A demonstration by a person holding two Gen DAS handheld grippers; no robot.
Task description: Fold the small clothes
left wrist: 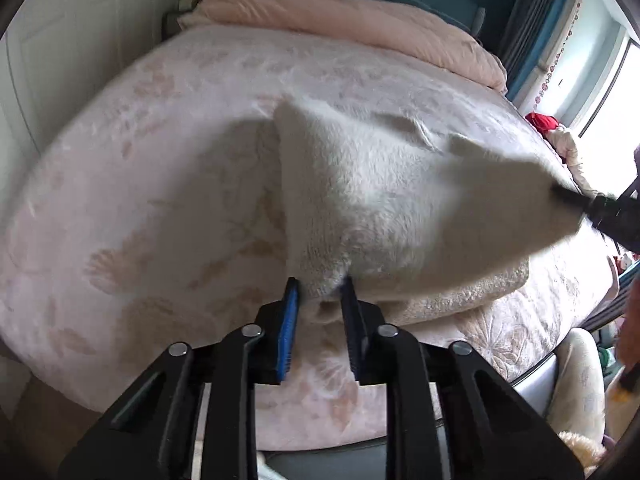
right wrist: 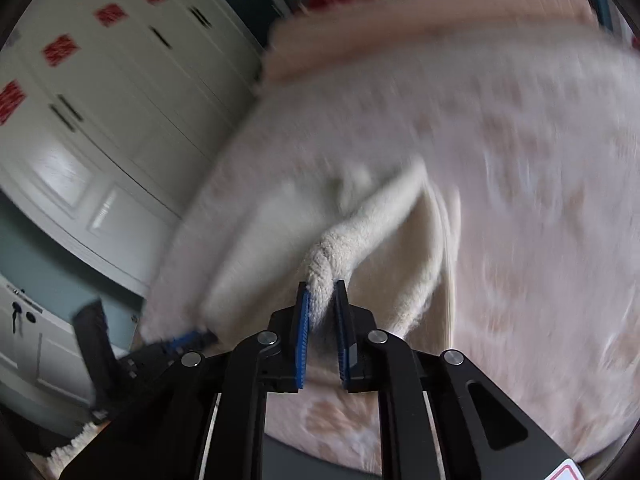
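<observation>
Both claws hold the same cream fleece garment [left wrist: 392, 200] above the bed [left wrist: 160, 160], one at each end

Left claw [left wrist: 320, 292]: its two blue-padded fingers [left wrist: 289, 312] are pinched on a near corner of the fleece, which bunches right at the fingertips and rises away ahead and to the right of them. A second, nubbier layer of the same garment lies flat on the bedcover just right of the claw, so only the upper layer looks lifted; reads as a fold being carried over the part that stays down

Right claw [right wrist: 322, 290]: pressed together on a rolled edge of the fleece, the cloth squeezed into a rope between the pads [right wrist: 304, 320]. Beyond the tips the garment fans out and drapes down onto the bed. From the left camera this claw shows far right as a dark tip biting the opposite corner [left wrist: 576, 200]

Why held so: two corners of one edge gripped well apart keep that edge taut, so the layer can travel as a sheet rather than a heap. Judgement only

Right view is heavily smeared, bed and cupboard doors [right wrist: 100, 120] both streaked, suggesting that hand is in quick motion; the left view is sharper

Rolled pink quilt [left wrist: 340, 16] sits at the far end of the bed, well apart from the work

Risk, as a guess: thick pile bunched in the fingers may slip or drag the lower layer crooked
</observation>
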